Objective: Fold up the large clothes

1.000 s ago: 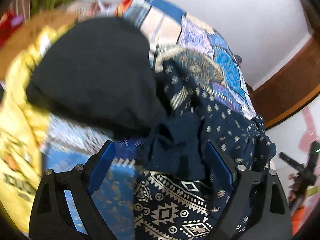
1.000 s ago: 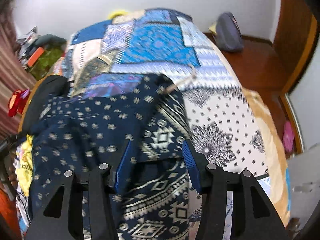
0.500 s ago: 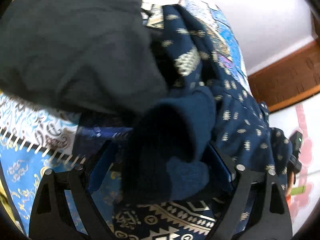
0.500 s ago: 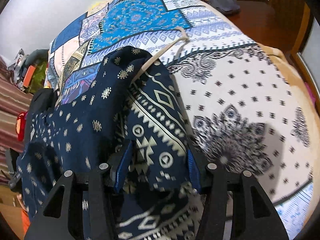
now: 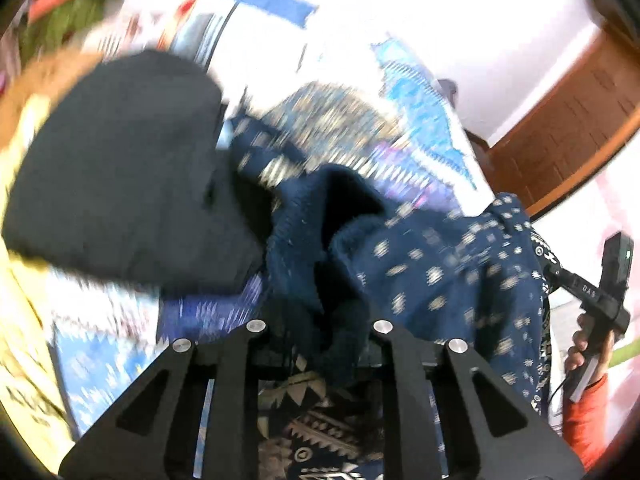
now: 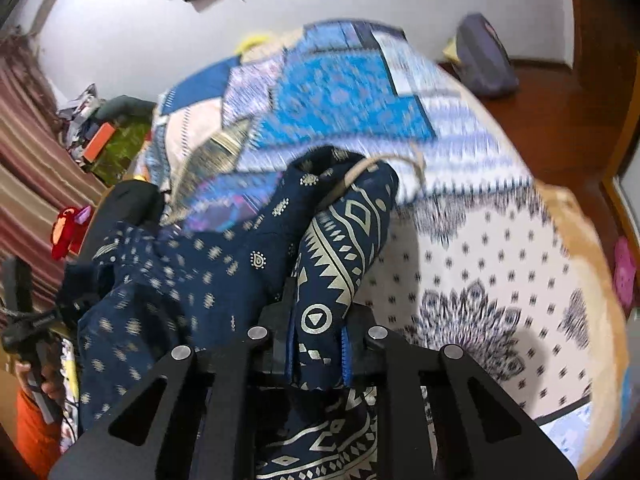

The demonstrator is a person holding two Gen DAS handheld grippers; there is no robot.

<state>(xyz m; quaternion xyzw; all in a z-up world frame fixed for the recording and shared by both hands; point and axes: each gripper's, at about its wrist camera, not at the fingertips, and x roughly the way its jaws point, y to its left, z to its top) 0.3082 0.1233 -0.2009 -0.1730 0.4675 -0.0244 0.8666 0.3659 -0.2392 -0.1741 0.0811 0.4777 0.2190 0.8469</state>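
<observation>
A navy garment with pale gold print [image 5: 440, 272] [image 6: 208, 264] hangs between my two grippers above the bed. My left gripper [image 5: 320, 336] is shut on a bunched dark blue fold of it; the fingertips are buried in the cloth. My right gripper [image 6: 318, 344] is shut on the patterned border hem of the garment, which stands up in a roll [image 6: 344, 240] with a beige drawstring [image 6: 384, 162] at its top. The right-hand tool [image 5: 600, 296] shows at the right edge of the left wrist view.
A patchwork blue and white bedspread [image 6: 344, 96] covers the bed. A black garment [image 5: 120, 160] lies heaped to the left on it, over a yellow cloth [image 5: 16, 320]. A grey bag [image 6: 484, 56] sits on the wooden floor. Clutter lies by the striped curtain [image 6: 32, 160].
Both grippers have closed on the navy garment and lifted it off the bedspread. The views have tilted up, showing more of the bed and the wall.
</observation>
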